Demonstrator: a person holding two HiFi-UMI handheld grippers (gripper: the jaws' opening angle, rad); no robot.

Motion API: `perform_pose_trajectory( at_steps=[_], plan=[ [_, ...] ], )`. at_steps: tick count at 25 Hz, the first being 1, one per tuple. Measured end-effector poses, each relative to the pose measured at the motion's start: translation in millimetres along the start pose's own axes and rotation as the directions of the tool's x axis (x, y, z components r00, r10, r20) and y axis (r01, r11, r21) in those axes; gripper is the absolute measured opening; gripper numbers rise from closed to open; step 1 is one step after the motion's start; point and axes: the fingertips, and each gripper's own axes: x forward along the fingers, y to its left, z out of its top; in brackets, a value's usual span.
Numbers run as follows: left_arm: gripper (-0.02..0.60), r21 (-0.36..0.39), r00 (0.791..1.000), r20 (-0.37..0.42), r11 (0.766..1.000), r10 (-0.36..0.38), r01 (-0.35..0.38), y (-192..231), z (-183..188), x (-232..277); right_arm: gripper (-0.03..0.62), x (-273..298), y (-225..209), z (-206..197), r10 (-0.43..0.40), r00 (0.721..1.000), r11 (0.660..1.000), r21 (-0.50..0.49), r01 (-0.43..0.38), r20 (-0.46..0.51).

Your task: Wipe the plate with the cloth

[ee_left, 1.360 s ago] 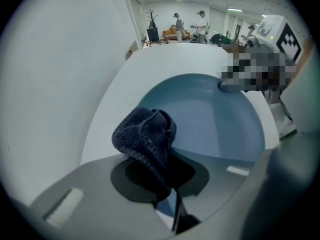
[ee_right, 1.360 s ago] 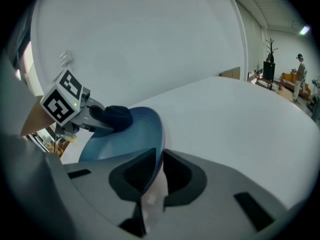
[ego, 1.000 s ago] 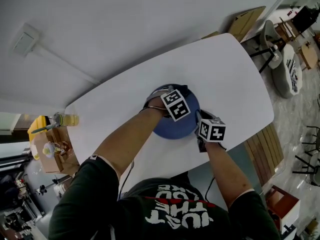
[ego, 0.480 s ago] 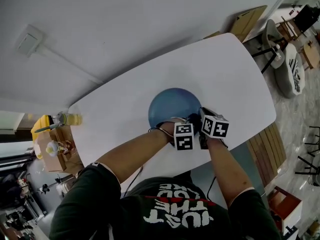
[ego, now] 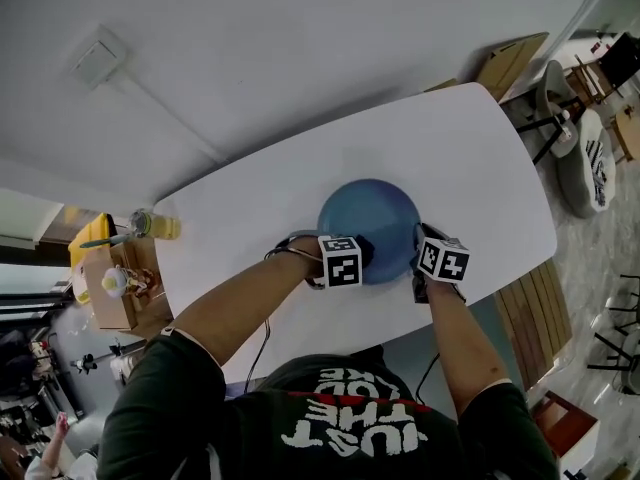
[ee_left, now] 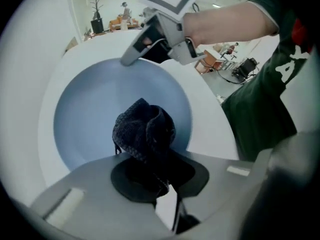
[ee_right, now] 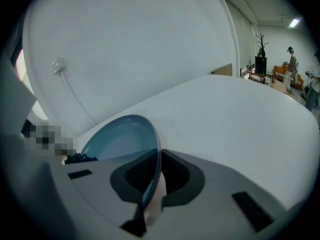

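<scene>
A blue plate [ego: 370,218] lies on the white table [ego: 480,168]. My left gripper [ego: 356,256] points steeply down over the plate's near left rim, shut on a bunched dark cloth [ee_left: 145,131] that rests on the plate's inside [ee_left: 90,109]. In the left gripper view the left gripper [ee_left: 149,156] has the cloth wedged between its jaws. My right gripper [ego: 420,271] is at the plate's near right edge. In the right gripper view the right gripper [ee_right: 152,171] has the plate rim [ee_right: 156,149] pinched edge-on; its jaws have just been closing slightly on it. The cloth [ee_right: 80,158] peeks in at the left there.
A bottle of yellow liquid [ego: 155,226] stands at the table's left end. A brown box with small items [ego: 110,293] sits beside the table on the left. Wooden slatted benches [ego: 525,308] and chairs [ego: 585,158] stand to the right.
The left gripper dragged the cloth from the plate's far side across to the near rim, then leftward along it. The right gripper stayed on the plate's edge.
</scene>
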Motion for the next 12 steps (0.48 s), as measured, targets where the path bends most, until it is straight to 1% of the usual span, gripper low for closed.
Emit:
perform_pose_trajectory(
  at_steps=[2,3,5,7,9,12],
  plan=[
    [0.049,-0.077,0.998,0.008,0.995,0.064,-0.063,18,-14,-11,0.026,-2,1,-2,-0.005,1.000,1.000,0.009,0.005,-0.002],
    [0.049,-0.122,0.995,0.022,0.988,0.102,-0.098,27,-18,-17,0.026,-2,1,-3,-0.007,1.000,1.000,0.017,0.007,-0.002],
    [0.049,-0.225,0.982,0.052,0.960,0.182,-0.166,46,-23,-30,0.026,-3,2,-4,-0.013,1.000,1.000,0.029,0.013,-0.002],
    [0.049,-0.307,0.967,0.058,0.926,0.247,-0.218,62,-26,-35,0.026,-3,5,-4,-0.015,1.000,0.999,0.029,0.015,-0.001],
    [0.049,-0.338,0.954,0.030,0.901,0.299,-0.272,76,-28,-30,0.026,-4,10,-5,-0.015,1.000,1.000,0.026,0.015,0.002],
    [0.049,-0.348,0.931,-0.013,0.871,0.365,-0.346,97,-25,-21,0.026,-4,15,-6,-0.013,1.000,0.999,0.031,0.013,0.003]
  ],
)
